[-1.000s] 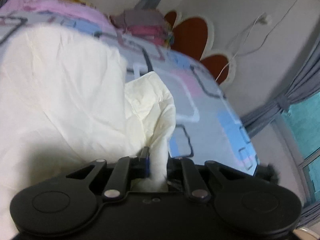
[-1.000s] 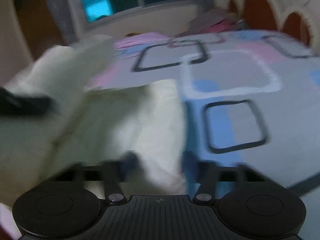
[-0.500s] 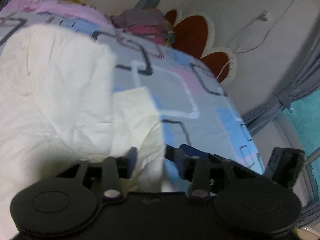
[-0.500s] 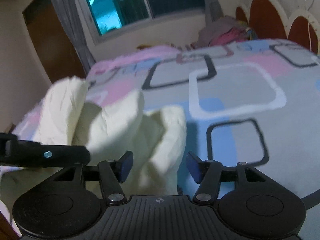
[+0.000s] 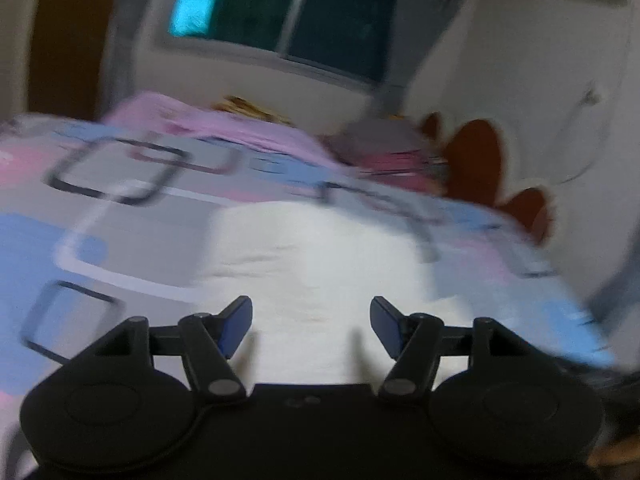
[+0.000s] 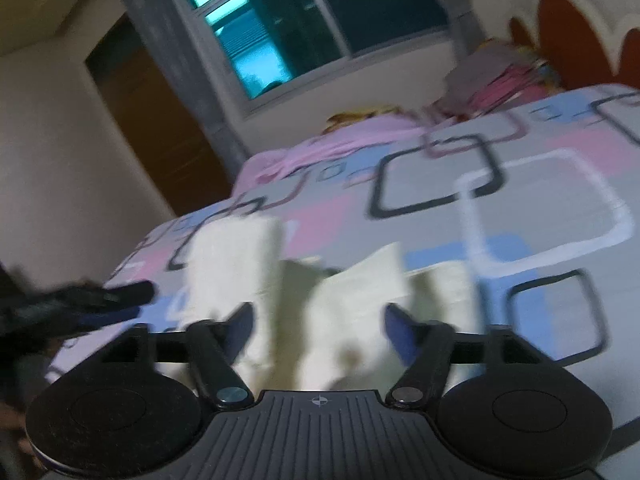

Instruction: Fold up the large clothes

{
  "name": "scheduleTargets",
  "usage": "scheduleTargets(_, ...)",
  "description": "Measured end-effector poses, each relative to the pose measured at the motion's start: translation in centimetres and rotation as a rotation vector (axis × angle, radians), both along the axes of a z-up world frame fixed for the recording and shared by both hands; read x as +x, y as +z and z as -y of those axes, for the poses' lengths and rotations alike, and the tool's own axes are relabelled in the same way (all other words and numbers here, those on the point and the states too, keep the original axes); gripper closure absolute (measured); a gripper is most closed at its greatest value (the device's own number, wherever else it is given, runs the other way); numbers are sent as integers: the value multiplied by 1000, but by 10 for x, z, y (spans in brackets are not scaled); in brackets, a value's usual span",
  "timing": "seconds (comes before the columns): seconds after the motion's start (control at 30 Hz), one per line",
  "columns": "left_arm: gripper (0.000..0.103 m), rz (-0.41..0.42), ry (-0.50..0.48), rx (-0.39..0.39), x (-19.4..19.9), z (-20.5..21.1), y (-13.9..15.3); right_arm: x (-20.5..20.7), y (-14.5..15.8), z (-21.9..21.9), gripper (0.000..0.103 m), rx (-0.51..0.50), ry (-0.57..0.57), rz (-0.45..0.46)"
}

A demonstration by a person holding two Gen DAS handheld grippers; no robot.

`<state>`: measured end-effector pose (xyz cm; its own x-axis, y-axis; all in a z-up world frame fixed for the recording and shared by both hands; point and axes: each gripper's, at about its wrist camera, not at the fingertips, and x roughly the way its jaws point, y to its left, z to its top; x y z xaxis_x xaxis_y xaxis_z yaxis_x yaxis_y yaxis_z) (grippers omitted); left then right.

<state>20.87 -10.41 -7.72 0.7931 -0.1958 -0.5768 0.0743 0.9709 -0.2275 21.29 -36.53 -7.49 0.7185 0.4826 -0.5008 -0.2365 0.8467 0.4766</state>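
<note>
A cream-white garment [image 5: 320, 264] lies on the patterned bed sheet [image 5: 120, 216], blurred in the left wrist view. My left gripper [image 5: 311, 316] hovers above its near part, jaws opening, with nothing pressed between the blue pads. In the right wrist view the same cream garment [image 6: 360, 300] lies bunched in folds on the bed sheet [image 6: 540, 208]. My right gripper [image 6: 318, 320] stands over it with jaws opening wide; cloth shows beyond the gap but the pads do not press on it. The other gripper [image 6: 100, 300] shows as a dark blur at the left.
A pile of pink and grey clothes [image 6: 500, 80] sits by the red scalloped headboard [image 5: 476, 160]. A pink blanket [image 5: 208, 124] lies at the bed's far side. Behind are a window [image 6: 300, 28], grey curtain [image 6: 172, 60] and brown door [image 6: 152, 112].
Both grippers let go of the cream garment and their jaws spread. Both rose and tilted up, so window and wall now fill the upper views. The left swung round across the bed.
</note>
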Motion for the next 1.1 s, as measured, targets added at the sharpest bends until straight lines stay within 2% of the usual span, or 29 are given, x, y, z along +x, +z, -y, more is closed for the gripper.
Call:
scheduleTargets(0.03,42,-11,5,19,3,-4,-9,2,-2,-8,23,6,24,-9)
scheduleTargets(0.13,44,-42,7,11,8,-8,-32,14,-17,-31,24,10,79,-57)
scheduleTargets(0.2,45,-41,-12,12,11,-4,-43,21,-29,-42,42,31,96,-104)
scheduleTargets(0.23,46,-48,-22,-3,15,-2,-45,22,-35,-45,58,34,105,-118)
scheduleTargets(0.27,46,-60,-31,-32,16,-4,-50,22,-38,-47,68,26,106,-127)
scheduleTargets(0.3,46,-66,-37,-51,18,-4,-52,23,-41,-47,71,15,105,-128)
scheduleTargets(0.33,46,-67,-44,-61,19,-5,-54,22,-42,-45,78,11,104,-123)
scheduleTargets(0.37,46,-69,-56,-64,21,-4,-55,19,-42,-41,92,17,98,-115)
scheduleTargets(0.43,46,-68,-104,-73,22,0,-54,10,-37,-30,97,6,72,-77)
scheduleTargets(0.53,46,-51,-190,-69,22,19,-48,-4,-35,-12,98,-47,15,-29)
scheduleTargets(0.63,46,-49,-258,-55,25,40,-51,-13,-49,11,99,-72,-78,-51)
scheduleTargets(0.73,45,-31,-261,-41,24,46,-53,-18,-76,38,103,-86,-192,-114)
scheduleTargets(0.8,43,-33,-246,0,27,50,-61,-18,-106,56,103,-67,-254,-190)
scheduleTargets(0.87,43,-28,-253,46,31,56,-74,-21,-114,53,103,-98,-260,-181)
scheduleTargets(0.9,43,-20,-258,68,32,61,-82,-22,-113,48,103,-133,-259,-164)
scheduleTargets(1.0,40,-14,-250,88,26,70,-86,-24,-98,56,103,-107,-301,-130)
scheduleTargets(1.1,40,2,-273,103,18,74,-88,-27,-65,63,103,-107,-337,-50)
